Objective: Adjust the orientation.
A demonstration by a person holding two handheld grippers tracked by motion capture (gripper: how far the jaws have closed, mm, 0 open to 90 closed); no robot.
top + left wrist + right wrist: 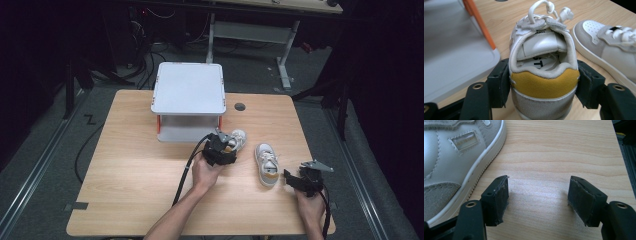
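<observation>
left gripper [544, 82] clamps shoe [544, 62] heel; insole letter "t" legible.

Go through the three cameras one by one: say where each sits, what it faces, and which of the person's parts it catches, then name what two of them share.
High view: above the person's side, looking forward and down on the table, the grey shelf and both forearms.
Left gripper view: rides the left hand-held gripper, jaws clamped on the heel of a shoe near the shelf.
Right gripper view: rides the right hand-held gripper, jaws open over bare table beside the second shoe.
Shared: the second shoe appears in all three views.
</observation>
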